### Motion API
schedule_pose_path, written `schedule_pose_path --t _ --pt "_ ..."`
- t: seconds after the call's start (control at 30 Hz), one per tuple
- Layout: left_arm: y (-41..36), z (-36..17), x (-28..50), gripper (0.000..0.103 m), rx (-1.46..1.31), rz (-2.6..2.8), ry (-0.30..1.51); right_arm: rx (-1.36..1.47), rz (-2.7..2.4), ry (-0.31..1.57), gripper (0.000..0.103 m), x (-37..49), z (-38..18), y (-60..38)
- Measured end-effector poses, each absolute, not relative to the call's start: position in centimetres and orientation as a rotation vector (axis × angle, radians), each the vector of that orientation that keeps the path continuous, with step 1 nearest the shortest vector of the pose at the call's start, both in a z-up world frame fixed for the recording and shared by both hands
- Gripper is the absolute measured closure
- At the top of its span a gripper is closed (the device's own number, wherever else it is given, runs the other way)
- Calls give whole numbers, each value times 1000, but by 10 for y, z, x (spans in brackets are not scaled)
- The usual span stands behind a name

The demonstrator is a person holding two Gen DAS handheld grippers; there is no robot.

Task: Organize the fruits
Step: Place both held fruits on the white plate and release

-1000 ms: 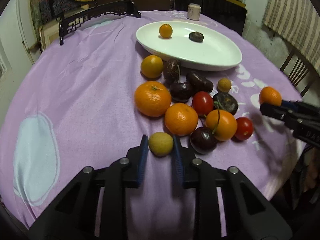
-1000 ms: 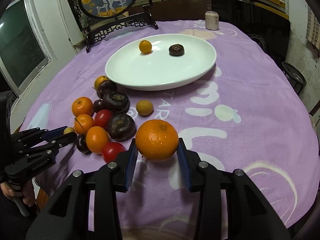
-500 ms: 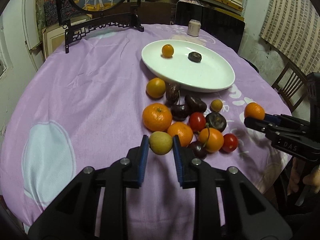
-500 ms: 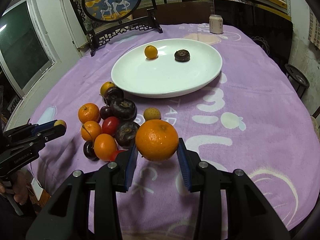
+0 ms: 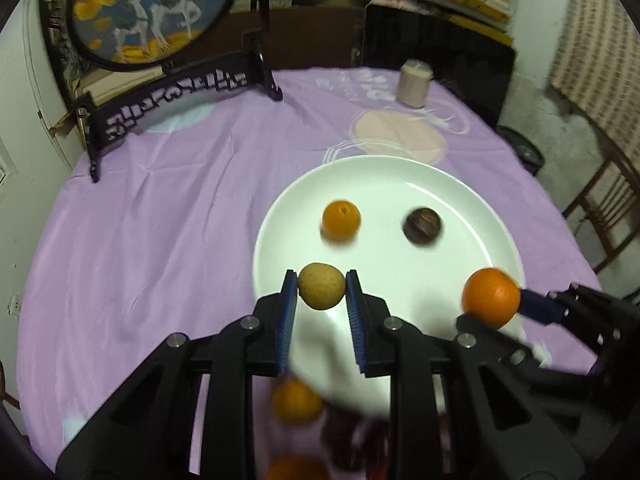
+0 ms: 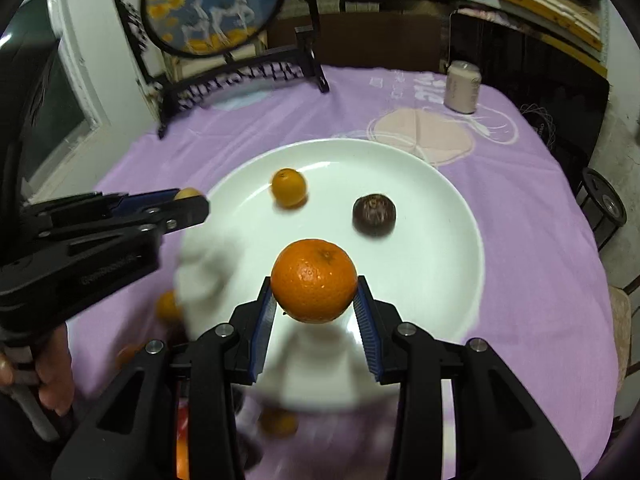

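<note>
Plate (image 5: 496, 240) with 2 fruits: small orange (image 5: 341, 219), dark fruit (image 5: 422, 225).

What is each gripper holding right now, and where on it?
Left gripper pinches the small tan fruit across its sides. Right gripper clamps the orange across its lower sides. Both are over the white plate.

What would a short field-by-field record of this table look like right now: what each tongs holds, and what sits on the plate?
left tongs: shut on a small tan round fruit, over the plate's near edge
right tongs: shut on a large orange, over the plate
white plate: holds a small orange fruit and a dark brown fruit, apart from each other
purple tablecloth: blurred fruits remain near the bottom edge
</note>
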State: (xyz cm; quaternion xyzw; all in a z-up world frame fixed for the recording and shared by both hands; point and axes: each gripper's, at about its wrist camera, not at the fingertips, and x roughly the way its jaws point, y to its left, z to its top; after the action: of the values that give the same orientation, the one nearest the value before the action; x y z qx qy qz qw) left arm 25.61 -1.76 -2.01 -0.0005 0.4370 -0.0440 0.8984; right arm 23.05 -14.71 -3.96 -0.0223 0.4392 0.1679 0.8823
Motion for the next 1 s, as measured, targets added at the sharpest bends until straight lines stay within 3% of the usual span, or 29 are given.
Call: schedule_pose_path --t 0.37,0.43,0.47,0.53,0.67,1.0 --pt "-21 -46 299 77 -30 -100 961 -61 327 968 63 273 -68 -141" --pt "-19 -41 296 62 -41 -97 945 -74 295 942 48 272 -64 -142" --pt "-17 -36 291 54 -45 -97 934 -85 268 920 47 266 -58 -145" --pt "-11 -21 272 53 -41 -97 892 -94 258 887 46 253 -46 -150" --pt "0 4 209 38 -45 -103 809 -37 286 837 37 199 -25 -167" --pt "8 -16 92 38 -12 -114 784 -14 301 824 35 107 -18 -168"
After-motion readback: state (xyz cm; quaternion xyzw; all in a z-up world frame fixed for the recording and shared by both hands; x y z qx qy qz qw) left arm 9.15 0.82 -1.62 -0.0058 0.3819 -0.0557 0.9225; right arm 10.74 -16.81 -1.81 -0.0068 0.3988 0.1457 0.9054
